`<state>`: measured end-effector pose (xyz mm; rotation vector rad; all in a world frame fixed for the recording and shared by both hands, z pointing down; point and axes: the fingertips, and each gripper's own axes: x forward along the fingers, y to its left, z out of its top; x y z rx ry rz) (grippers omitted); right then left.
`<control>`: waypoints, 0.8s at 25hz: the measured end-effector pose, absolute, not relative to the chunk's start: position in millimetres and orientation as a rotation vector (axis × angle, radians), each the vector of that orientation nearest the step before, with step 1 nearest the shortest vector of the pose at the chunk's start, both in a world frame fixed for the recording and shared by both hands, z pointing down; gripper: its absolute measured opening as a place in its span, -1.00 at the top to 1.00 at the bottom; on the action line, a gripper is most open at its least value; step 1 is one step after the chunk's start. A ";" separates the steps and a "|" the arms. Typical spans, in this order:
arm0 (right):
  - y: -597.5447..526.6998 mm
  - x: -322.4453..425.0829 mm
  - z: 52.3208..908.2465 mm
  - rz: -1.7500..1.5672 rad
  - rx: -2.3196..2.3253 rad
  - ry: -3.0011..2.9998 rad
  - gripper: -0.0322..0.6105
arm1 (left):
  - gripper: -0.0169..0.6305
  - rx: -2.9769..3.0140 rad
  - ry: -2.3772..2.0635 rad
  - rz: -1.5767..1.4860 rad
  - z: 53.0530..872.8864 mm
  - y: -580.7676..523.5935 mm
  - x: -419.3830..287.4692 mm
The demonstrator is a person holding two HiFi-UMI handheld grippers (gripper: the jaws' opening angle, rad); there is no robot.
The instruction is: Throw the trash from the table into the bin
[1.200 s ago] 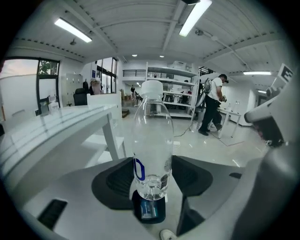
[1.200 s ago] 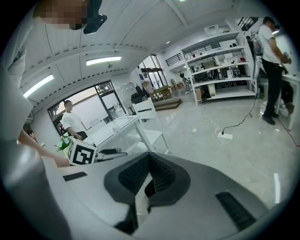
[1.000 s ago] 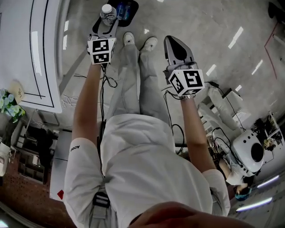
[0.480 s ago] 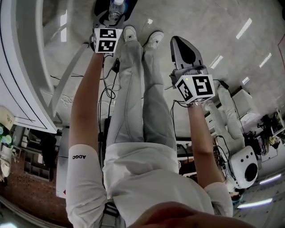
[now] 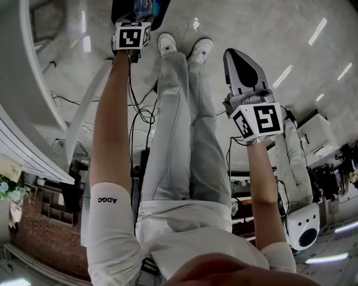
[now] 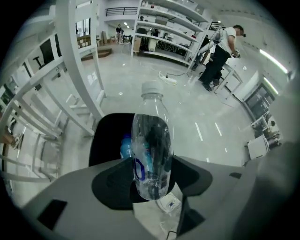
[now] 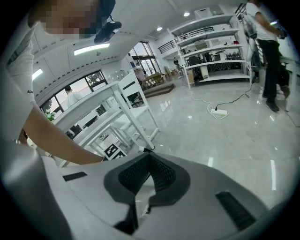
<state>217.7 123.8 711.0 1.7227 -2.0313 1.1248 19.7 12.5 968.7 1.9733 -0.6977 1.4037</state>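
A clear plastic bottle [image 6: 151, 157] with a white cap stands between the jaws of my left gripper [image 6: 151, 183], which is shut on its lower body. Right beneath it is the black bin [image 6: 105, 136], with a blue item [image 6: 125, 147] lying inside. In the head view the left gripper [image 5: 136, 14] hangs over the bin [image 5: 161, 10] at the top edge, pointing steeply down, and the bottle [image 5: 143, 5] is barely visible. My right gripper [image 5: 241, 67] is off to the right above the floor, shut with nothing in it; its ribbed pads [image 7: 159, 173] meet.
White table legs and crossbars [image 6: 79, 70] stand close to the left of the bin. My own legs and white shoes [image 5: 182, 47] are just right of it. A power strip with cable [image 6: 168, 78] lies on the floor beyond. A person [image 6: 220, 51] stands far back by shelves.
My left gripper has sunk with the bottle and tipped more steeply, and now sits over the bin's mouth. The right gripper has also come lower and stays shut.
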 end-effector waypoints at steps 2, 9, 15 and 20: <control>129.6 224.8 718.7 1.127 1.723 -2.009 0.87 | 0.15 1.916 -0.680 1.427 984.7 17.1 22.4; 140.8 244.3 729.5 1.139 1.739 -1.958 0.87 | 0.15 1.817 -0.653 1.551 1007.5 28.4 26.9; 127.9 244.7 726.6 1.152 1.768 -1.964 0.87 | 0.15 1.785 -0.674 1.524 1007.8 28.3 22.7; 117.2 229.7 717.8 1.149 1.750 -1.996 0.87 | 0.15 1.796 -0.686 1.507 998.1 23.9 18.5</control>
